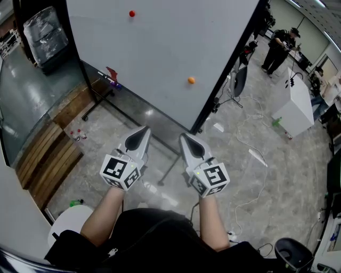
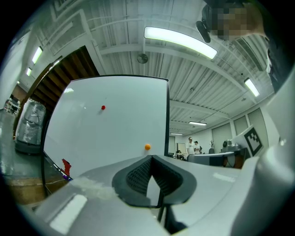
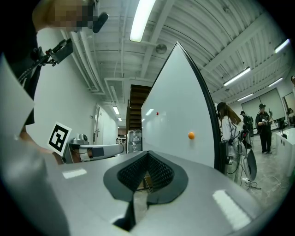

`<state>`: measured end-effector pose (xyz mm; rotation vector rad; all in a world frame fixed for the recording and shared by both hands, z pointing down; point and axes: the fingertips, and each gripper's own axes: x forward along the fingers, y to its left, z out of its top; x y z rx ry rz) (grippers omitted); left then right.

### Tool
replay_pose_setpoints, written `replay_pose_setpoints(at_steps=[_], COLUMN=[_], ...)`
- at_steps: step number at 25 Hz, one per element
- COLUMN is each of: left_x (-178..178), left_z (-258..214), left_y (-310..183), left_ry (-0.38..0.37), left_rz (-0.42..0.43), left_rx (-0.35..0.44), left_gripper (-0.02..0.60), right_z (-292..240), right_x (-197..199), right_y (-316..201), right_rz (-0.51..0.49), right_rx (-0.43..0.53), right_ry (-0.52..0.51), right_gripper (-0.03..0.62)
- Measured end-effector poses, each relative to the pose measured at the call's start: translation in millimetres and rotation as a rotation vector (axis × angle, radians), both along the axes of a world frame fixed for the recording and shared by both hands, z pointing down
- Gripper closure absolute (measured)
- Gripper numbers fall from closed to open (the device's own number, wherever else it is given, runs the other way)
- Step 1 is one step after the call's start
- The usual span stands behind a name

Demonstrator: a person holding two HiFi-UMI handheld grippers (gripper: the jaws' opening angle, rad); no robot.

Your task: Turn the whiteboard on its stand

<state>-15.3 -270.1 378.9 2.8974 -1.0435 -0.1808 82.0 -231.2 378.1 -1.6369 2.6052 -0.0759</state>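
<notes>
The large whiteboard (image 1: 165,48) stands on its black wheeled stand (image 1: 210,101), seen from above and ahead of me. It carries a red magnet (image 1: 131,13) and an orange magnet (image 1: 191,80). A red item (image 1: 112,73) lies on its tray. My left gripper (image 1: 141,131) and right gripper (image 1: 186,137) hover side by side short of the board's lower edge, both shut and empty, touching nothing. The whiteboard (image 2: 115,124) fills the left gripper view beyond the left gripper (image 2: 151,157). In the right gripper view the whiteboard (image 3: 179,106) rises edge-on past the right gripper (image 3: 147,153).
A wooden bench (image 1: 45,160) with two small bottles (image 1: 78,135) beside it sits to the left. A white cabinet (image 1: 295,104), floor cables (image 1: 256,138) and a standing person (image 1: 279,42) are at the right. A white round stool (image 1: 72,221) is near my left side.
</notes>
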Motion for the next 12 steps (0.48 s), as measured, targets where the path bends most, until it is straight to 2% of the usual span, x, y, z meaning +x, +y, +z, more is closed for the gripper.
replay_pose_setpoints(at_steps=[12], left_x=[9], left_z=[1], left_y=[10], left_ry=[0.001], left_rz=[0.006], left_rx=[-0.005], left_gripper=[0.578], right_z=[2], right_x=[4], right_y=[11], right_rz=[-0.009], right_rx=[-0.002], right_ry=[-0.006], right_gripper=[0.586])
